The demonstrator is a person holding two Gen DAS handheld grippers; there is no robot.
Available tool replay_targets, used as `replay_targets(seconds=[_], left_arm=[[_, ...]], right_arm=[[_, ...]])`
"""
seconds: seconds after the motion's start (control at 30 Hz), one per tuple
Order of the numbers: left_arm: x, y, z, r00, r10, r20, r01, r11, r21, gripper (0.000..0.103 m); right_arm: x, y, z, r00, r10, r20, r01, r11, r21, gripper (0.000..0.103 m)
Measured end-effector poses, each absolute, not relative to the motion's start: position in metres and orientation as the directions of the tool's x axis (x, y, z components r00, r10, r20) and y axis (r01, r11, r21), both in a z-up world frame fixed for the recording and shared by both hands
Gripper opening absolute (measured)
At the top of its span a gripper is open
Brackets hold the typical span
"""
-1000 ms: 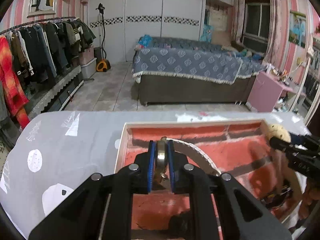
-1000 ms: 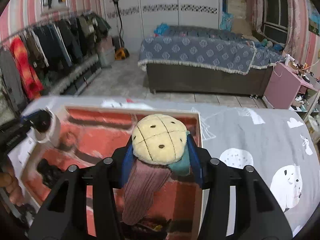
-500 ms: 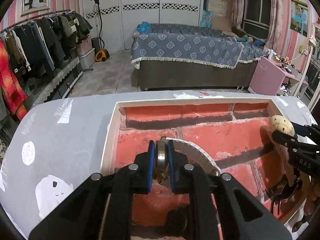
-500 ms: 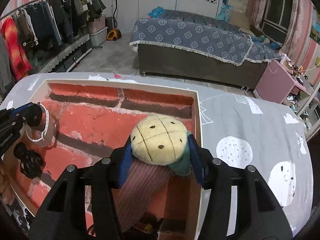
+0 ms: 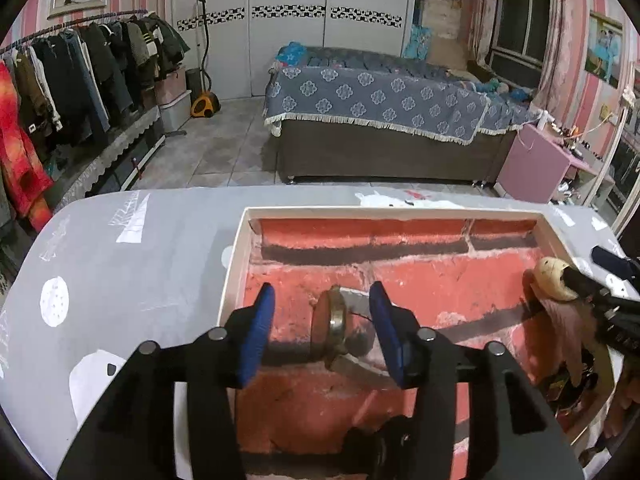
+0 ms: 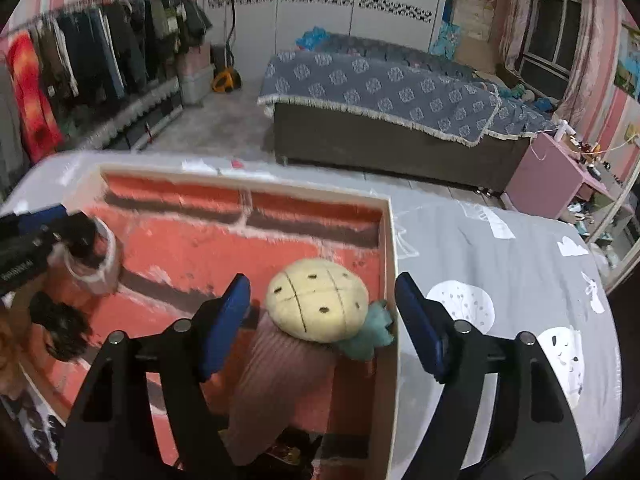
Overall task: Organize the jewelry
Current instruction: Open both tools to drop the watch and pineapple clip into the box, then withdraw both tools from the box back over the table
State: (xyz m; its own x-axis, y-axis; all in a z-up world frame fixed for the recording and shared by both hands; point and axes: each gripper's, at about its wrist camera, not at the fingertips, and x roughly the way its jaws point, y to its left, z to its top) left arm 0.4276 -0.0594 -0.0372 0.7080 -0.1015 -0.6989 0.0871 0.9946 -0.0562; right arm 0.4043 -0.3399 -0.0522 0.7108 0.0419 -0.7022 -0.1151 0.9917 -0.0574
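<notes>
Bangle on edge in tray, axis sideways.

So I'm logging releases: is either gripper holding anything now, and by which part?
Nothing is held. The left gripper has just opened off the bangle; the right gripper has just opened off the plush hair tie. Both lie in the box.

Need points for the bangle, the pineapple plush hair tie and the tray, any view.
bangle (image 5: 335, 322), left wrist view, on its gold rim.
pineapple plush hair tie (image 6: 316, 298), right wrist view, on the middle of the yellow plush.
tray (image 5: 392, 211), left wrist view, on the cream far rim.
</notes>
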Motion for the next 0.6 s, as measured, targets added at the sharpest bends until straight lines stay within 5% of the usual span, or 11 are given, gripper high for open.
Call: replay_targets(seconds=[0.13, 0.23, 0.33, 0.6], left_arm=[[0.418, -0.051, -0.006, 0.740, -0.142, -0.658, 0.111, 0.990, -0.089, 0.049], [0.392, -0.040, 0.035, 0.821, -0.092, -0.563, 0.093, 0.995, -0.026, 0.061], [0.362, -0.022, 0.064, 0.853, -0.070, -0.517, 0.107, 0.993, 0.042, 0.063], [0.247, 0.085, 0.076, 0.896, 0.002, -0.444, 0.009, 1.000, 0.023, 0.063]], right_arm=[[0.383, -0.355, -0.007, 0.777, 0.066, -0.626, -0.097, 0.995, -0.014, 0.077], [0.357, -0.357, 0.027, 0.839, 0.048, -0.542, -0.079, 0.996, -0.033, 0.082], [0.327, -0.358, 0.049, 0.869, 0.027, -0.494, -0.065, 0.996, -0.061, 0.082], [0.219, -0.390, 0.047, 0.903, -0.030, -0.428, 0.030, 1.000, -0.008, 0.083]])
